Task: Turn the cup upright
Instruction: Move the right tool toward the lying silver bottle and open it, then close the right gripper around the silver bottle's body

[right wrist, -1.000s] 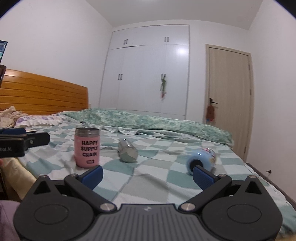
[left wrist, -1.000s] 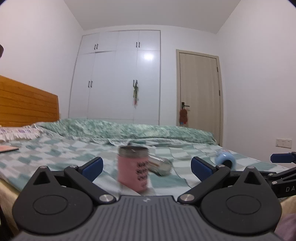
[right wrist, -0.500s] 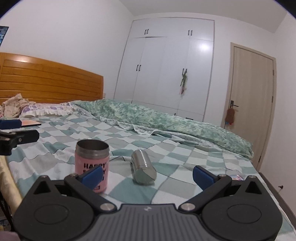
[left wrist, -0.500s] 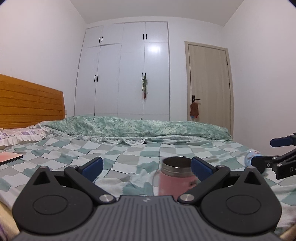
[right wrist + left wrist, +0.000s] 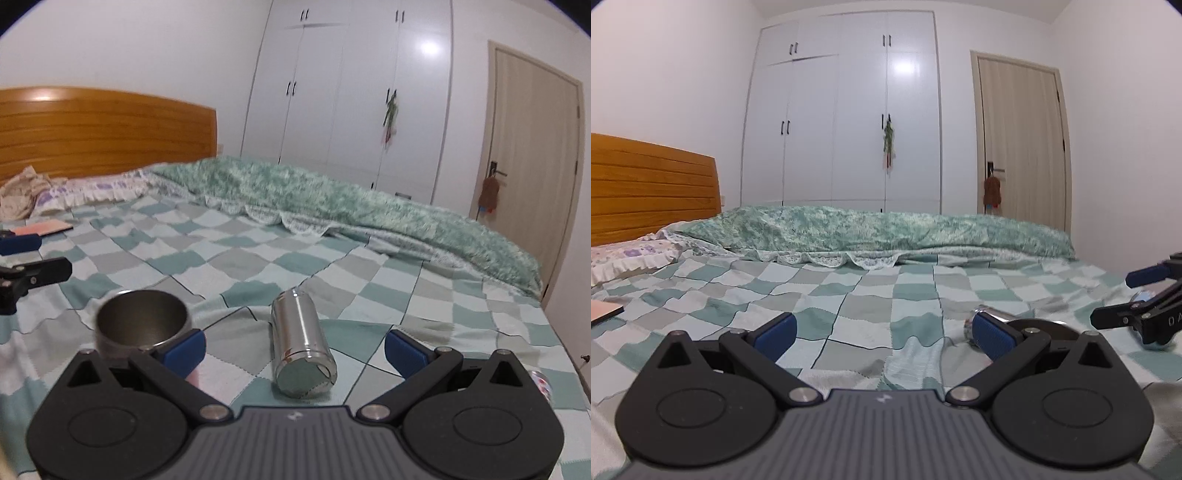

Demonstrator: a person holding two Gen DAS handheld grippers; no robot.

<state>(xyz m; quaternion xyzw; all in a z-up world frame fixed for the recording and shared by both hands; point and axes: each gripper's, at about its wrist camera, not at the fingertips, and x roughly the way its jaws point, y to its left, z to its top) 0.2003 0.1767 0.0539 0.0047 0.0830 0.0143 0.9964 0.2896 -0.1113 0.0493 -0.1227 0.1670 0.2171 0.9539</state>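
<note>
A steel cup (image 5: 301,345) lies on its side on the checkered bedspread, its base toward me, between the fingers of my right gripper (image 5: 295,349), which is open and empty. A pink cup (image 5: 142,323) stands upright with its steel mouth open, just behind the right gripper's left fingertip. In the left wrist view my left gripper (image 5: 884,334) is open and empty over bare bedspread; the pink cup's rim (image 5: 1043,330) and the steel cup (image 5: 988,317) show behind its right finger. The right gripper (image 5: 1145,310) shows at the right edge.
A light blue cup (image 5: 543,384) lies at the far right, mostly hidden behind my right gripper. A folded green quilt (image 5: 332,195) runs across the bed's far side. A wooden headboard (image 5: 107,129), pillows and a pink book (image 5: 40,229) are at the left.
Both grippers moved left and lower toward the bedspread. The pink cup slid right in the left wrist view. The steel cup now sits between the right gripper's fingers, closer.
</note>
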